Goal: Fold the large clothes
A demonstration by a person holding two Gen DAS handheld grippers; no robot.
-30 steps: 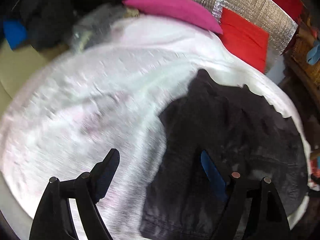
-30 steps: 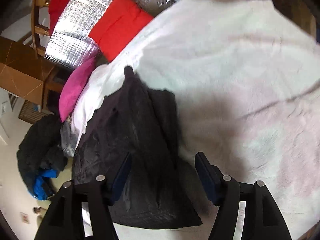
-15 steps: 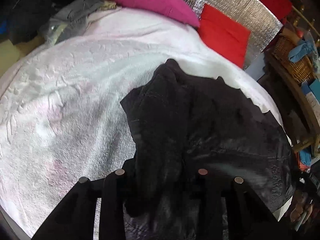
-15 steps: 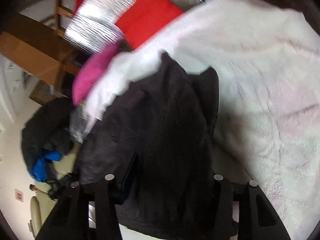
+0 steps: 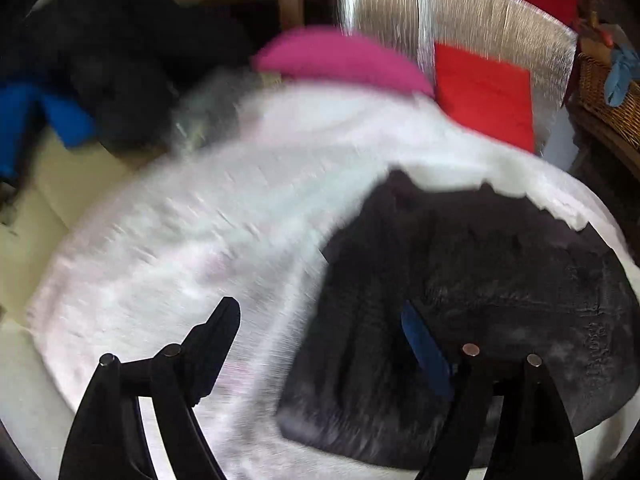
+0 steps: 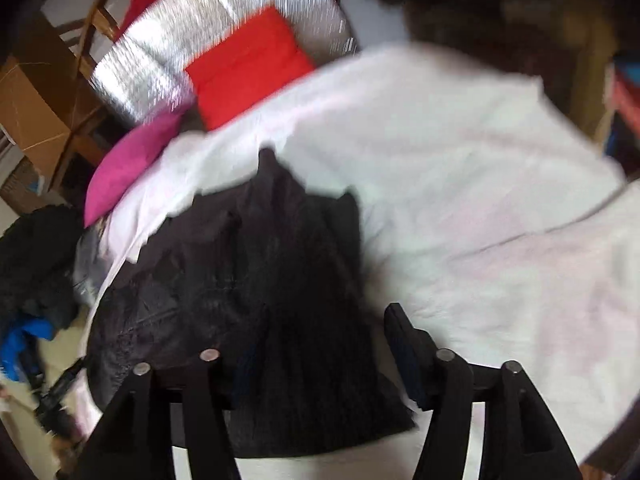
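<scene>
Both views were smeared by motion blur. My left gripper [image 5: 320,344] had its jaws opening, spread wide over the white bed cover [image 5: 192,248], with nothing between them. My right gripper [image 6: 320,344] was also opening; its left finger was lost against the black garment [image 6: 256,300], so I could not tell whether cloth still touched it. The garment lay folded on the bed, near the edge, its lower hem cut off behind my fingers [image 6: 408,344].

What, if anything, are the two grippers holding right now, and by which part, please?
Nothing is held: the left gripper and right gripper are both opening, and the black garment lies loose on the white blanket.
</scene>
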